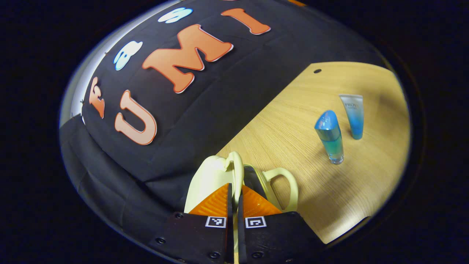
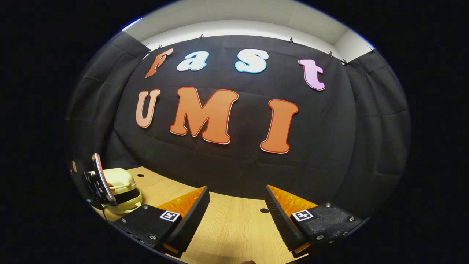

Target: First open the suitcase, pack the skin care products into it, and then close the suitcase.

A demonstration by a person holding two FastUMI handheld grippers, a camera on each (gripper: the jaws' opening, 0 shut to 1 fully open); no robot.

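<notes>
While your left gripper [image 1: 235,189], at the bottom centre of the left gripper view, is clenched on the pale handle [image 1: 237,172] of the case [image 1: 209,179], your right gripper [image 2: 237,200] is released, fingers wide apart over the bare table [image 2: 234,227]. At centre right of the left gripper view, the bottle [image 1: 329,136] and tube [image 1: 354,115] stand upright near each other. At lower left of the right gripper view, the case sits partly open.
</notes>
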